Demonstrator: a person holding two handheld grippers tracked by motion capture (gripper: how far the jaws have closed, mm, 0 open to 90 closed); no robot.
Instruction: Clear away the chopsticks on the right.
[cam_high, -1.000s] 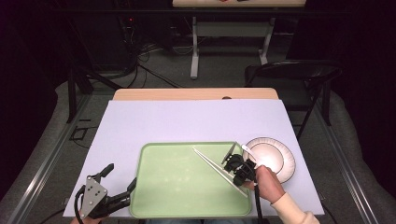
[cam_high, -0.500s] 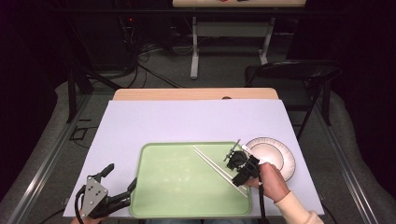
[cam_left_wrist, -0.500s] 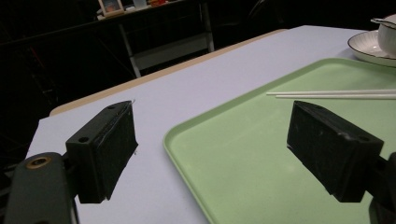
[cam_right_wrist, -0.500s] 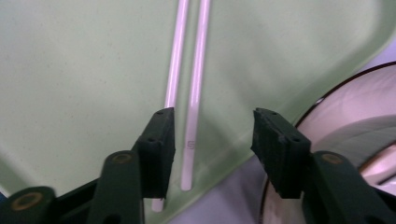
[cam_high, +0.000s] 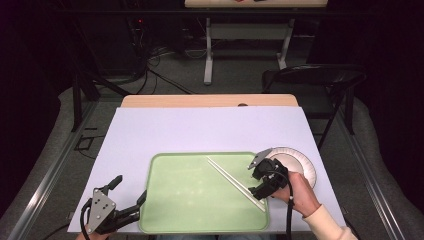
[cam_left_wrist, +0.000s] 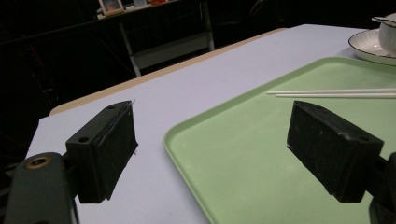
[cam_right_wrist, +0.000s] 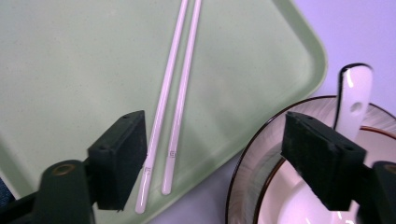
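chopsticks (cam_high: 235, 179) lie along tray (cam_high: 175, 210) right edge, right claw (cam_high: 261, 176) spread above.

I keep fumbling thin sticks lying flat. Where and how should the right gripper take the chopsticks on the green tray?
Probably at the thicker ends nearest the right gripper, coming straight down from above. The chopsticks lie flat and side by side on the green tray, so open jaws straddling both across their length could likely pinch them together.

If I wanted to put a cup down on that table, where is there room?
The far half of the lilac table cover, beyond the green tray, is bare. So is the tray's left part, left of the white chopsticks. It is crowded at the right, where the right gripper sits between the chopsticks and the plate.
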